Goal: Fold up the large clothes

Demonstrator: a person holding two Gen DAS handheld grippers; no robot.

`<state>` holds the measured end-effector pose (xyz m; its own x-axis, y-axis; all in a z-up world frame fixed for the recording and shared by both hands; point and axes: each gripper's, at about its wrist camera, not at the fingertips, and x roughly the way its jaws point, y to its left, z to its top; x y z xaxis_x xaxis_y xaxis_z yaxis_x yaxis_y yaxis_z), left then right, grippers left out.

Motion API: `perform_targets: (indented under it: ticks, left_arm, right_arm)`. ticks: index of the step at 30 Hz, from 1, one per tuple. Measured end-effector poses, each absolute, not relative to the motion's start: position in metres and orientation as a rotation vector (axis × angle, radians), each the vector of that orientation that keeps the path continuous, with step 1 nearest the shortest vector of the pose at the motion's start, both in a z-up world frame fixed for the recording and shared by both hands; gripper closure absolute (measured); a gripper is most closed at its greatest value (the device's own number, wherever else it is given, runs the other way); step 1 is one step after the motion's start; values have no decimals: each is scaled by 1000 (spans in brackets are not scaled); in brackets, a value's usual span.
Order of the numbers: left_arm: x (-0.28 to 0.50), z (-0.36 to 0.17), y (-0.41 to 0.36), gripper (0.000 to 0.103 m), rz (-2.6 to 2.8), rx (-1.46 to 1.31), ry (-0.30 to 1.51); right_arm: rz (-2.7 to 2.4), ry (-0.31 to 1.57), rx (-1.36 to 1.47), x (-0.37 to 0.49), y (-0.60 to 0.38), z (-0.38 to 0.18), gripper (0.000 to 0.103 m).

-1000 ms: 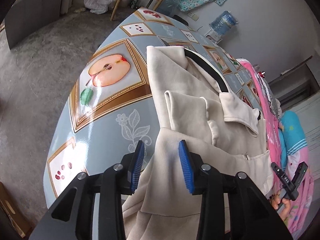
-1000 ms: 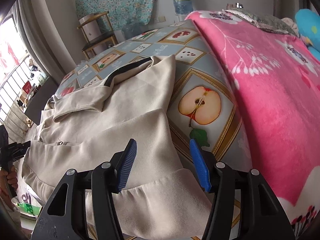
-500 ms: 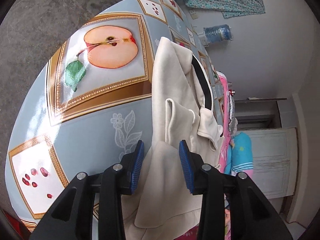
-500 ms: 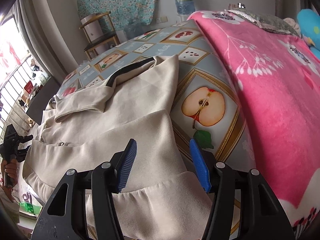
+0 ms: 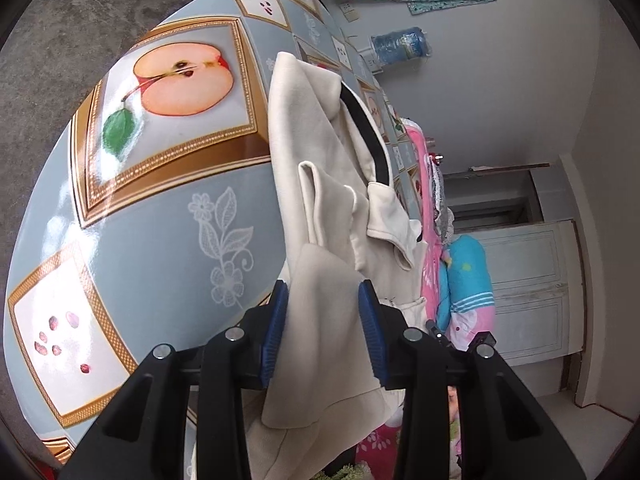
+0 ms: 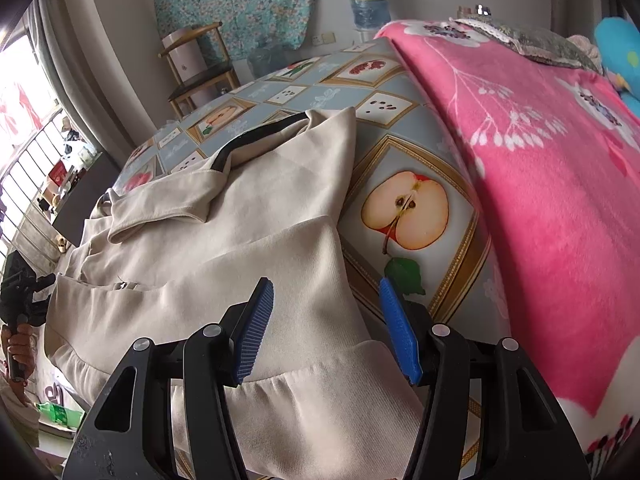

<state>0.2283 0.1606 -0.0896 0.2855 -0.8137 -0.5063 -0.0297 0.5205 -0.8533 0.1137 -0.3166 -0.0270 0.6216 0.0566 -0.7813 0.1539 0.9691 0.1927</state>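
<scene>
Lying flat on the table (image 6: pixel 448 152), collar end far and ribbed hem (image 6: pixel 320 400) near, with its long axis running straight away from both hands: a cream jacket (image 6: pixel 240 248). Hanging slightly over the near table edge at the hem.

Hovering low over the hem's right corner, right gripper (image 6: pixel 326 320) open, blue pads wide apart, cloth showing between them but not pinched. Pointing steeply down at the fabric, the jacket's side edge falling between the two pads.

Sitting at the opposite, left side of the jacket (image 5: pixel 320 184), left gripper (image 5: pixel 322 320) with jaws narrower yet parted, a loose cream flap filling the gap between the pads. No clear pinch visible, so judged open rather than clamped. Seen small at the left margin of the right wrist view too, beside the hem's other corner.

Equally near, then: one hand per corner, neither favoured. Probably calling for a grab at each near corner and a carry away along the long axis toward the black collar band (image 5: pixel 366 128).

Room for moving: bare patterned table on the left of the jacket and beyond the collar; on the right only a narrow strip of table before the pink blanket (image 6: pixel 540 160). Worth watching that blanket edge, and the near table edge, where slack cloth could slide off.
</scene>
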Motion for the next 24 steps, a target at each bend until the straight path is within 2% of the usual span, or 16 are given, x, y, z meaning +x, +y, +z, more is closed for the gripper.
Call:
perform_targets:
  ticks: [6,10,13,18,24]
  left_arm:
    - [212,-56,130,68,-549,-541,1107]
    - [192,-29,97,75,-543,-287,1002]
    - [184,-22,83,75,-593,-220,966]
    - [196,-40,80,75,-509,-166,1026]
    - [196,-38,70,85,-399,-38,1019]
  right_arm:
    - [-69,893,246,113,-319,-26,49]
    - [-69,896,248,112,-321,-26,49]
    - [-63,899,242,113,-321,-27,49]
    - [-55,899,236,113,-320,-27,49]
    - [-36,911,261,109,-326,-29,49]
